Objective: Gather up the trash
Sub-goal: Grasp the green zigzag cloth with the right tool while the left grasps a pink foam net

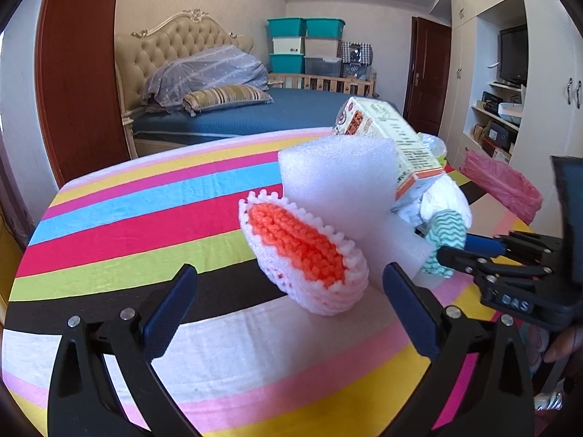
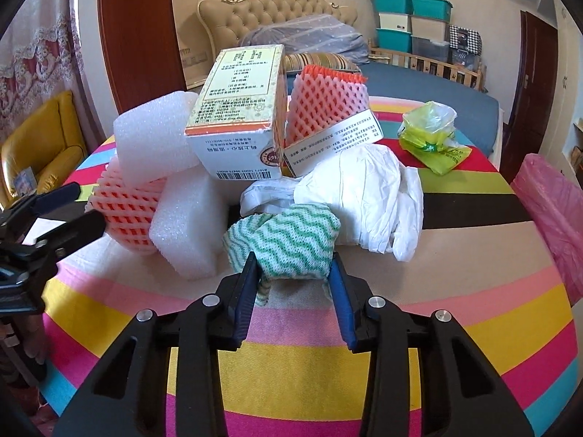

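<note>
Here, "DAS" on right gripper (image 1: 455, 251), barcoded box (image 2: 237, 123)

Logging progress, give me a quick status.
Right gripper shut on green wavy cloth. Left gripper open at the foam net. Pink bag waits right; trash pile close behind.

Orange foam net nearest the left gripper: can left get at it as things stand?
Probably yes. The left gripper is open, the orange foam net lies just ahead between its fingers, nothing in front.
</note>
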A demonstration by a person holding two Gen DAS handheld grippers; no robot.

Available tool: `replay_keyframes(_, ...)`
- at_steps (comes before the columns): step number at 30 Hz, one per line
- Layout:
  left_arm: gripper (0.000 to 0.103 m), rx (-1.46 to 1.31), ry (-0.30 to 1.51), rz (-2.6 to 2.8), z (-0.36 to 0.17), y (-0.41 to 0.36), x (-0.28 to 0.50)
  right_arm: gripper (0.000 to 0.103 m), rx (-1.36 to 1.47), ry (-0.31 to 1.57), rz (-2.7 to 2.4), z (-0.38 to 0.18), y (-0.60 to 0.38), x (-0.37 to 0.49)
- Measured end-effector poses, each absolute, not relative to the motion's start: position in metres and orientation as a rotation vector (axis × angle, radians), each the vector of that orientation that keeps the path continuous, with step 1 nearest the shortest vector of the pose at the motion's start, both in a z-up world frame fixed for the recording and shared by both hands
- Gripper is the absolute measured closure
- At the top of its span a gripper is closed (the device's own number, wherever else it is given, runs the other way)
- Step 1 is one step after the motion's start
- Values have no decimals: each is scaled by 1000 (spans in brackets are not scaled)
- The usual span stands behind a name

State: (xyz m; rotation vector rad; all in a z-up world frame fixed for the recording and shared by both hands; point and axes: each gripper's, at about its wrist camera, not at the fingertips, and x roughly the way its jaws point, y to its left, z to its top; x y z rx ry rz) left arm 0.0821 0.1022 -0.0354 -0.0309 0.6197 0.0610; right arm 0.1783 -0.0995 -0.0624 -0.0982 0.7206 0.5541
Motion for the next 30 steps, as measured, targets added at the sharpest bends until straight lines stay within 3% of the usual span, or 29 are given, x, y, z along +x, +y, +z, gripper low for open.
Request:
replay_keyframes(4,6,-40,638,69,-38,101,98,66,-90,712,560,-61,-104,175)
replay_keyframes(6,15,-42,647,66,-39,100,102,66,-88,706,562,-60,-105,174)
replay_keyframes(8,36,-55,655,45,-41,100,106,66,-85,701,564,-60,-106,172)
replay_keyframes(11,59,-66,650,-3,-40,100,105,66,-77,686,563,-58,-107,168)
replay_keyframes(13,65,-39,630,-7,-38,96,98,66,-76,672,561,-56,-108,164)
replay_keyframes(30,68,113,563,-171,-25,34,38,66,-120,552,586,-40,-147,112)
